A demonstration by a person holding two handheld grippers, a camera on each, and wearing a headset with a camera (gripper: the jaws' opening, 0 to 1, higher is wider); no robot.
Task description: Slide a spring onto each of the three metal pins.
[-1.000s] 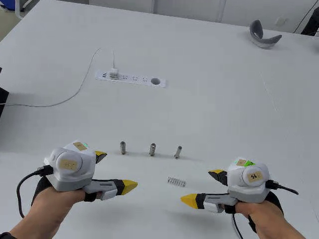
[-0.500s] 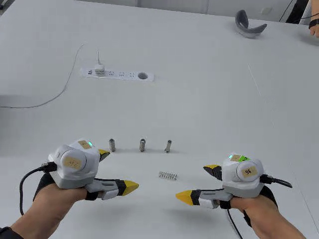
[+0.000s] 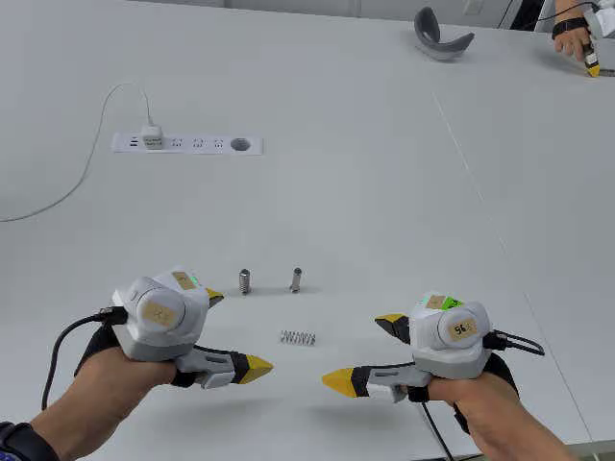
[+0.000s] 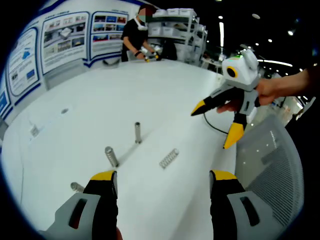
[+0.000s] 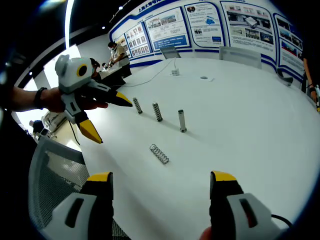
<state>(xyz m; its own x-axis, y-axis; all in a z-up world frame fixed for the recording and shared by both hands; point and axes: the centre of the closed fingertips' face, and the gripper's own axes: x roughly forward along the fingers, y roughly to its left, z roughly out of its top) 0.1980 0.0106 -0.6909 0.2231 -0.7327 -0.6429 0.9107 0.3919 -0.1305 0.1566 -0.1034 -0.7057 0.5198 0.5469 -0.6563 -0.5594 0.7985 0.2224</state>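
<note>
Steel spring (image 3: 298, 338) lies near bare pin (image 3: 296, 279); left gripper (image 3: 237, 330), right gripper (image 3: 357, 351) agape.

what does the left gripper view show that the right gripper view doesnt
Left gripper view: the right gripper, jaws open, in the right hand, shelving behind. Right gripper view: the left gripper, jaws open, in the left hand. Both: three pins, two sprung pins and one bare pin, the loose spring lying flat, wall posters.
</note>
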